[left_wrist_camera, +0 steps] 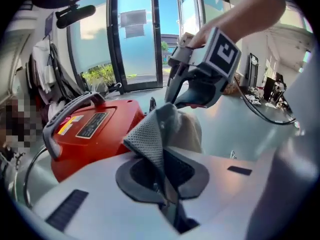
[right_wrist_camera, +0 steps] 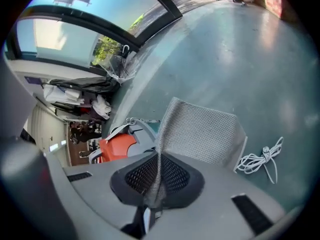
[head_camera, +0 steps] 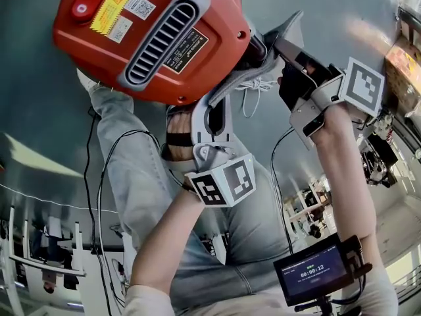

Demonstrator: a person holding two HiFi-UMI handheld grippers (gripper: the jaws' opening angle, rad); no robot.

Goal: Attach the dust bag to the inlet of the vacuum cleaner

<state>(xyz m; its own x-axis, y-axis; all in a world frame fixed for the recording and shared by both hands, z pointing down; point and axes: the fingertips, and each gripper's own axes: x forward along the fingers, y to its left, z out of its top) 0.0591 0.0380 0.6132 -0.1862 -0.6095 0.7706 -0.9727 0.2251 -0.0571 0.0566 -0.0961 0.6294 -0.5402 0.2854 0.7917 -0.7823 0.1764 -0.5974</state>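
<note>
A: The left tool [left_wrist_camera: 162,186] is closed on a fold of the bag [left_wrist_camera: 152,134]. Grey mesh runs straight into its shut jaws.

B: And the right tool [right_wrist_camera: 154,186]?

A: Closed as well, pinching another edge of the same bag. The mesh panel stands up flat beyond its jaws.

B: Where is the bag relative to the vacuum [head_camera: 148,35]?

A: In the head view it stretches between the two tools at the lower right end of the red body, with the cloth tucked against that end. Whether it meets the inlet cannot be told.

B: How do the tools stand?

A: The left one comes up from below, its marker cube [head_camera: 223,182] over the person's jeans [head_camera: 131,170]. The right one comes in from the right, with its jaws higher in the frame. In the left gripper view the right tool hangs just above the bag, and the vacuum's grey handle [left_wrist_camera: 67,114] arches at the left.

B: What does the vacuum show?

A: A grey slotted grille [head_camera: 161,41] faces the camera, with a black plate beside it and a yellow sticker near a red button.

B: Anything else?

A: A white cord [right_wrist_camera: 260,159] loops just beside the bag's lower corner, over the grey-green floor [right_wrist_camera: 240,49]. A small lit screen [head_camera: 310,270] sits by the right forearm. Thin black cables [head_camera: 99,176] trail past the jeans.
</note>
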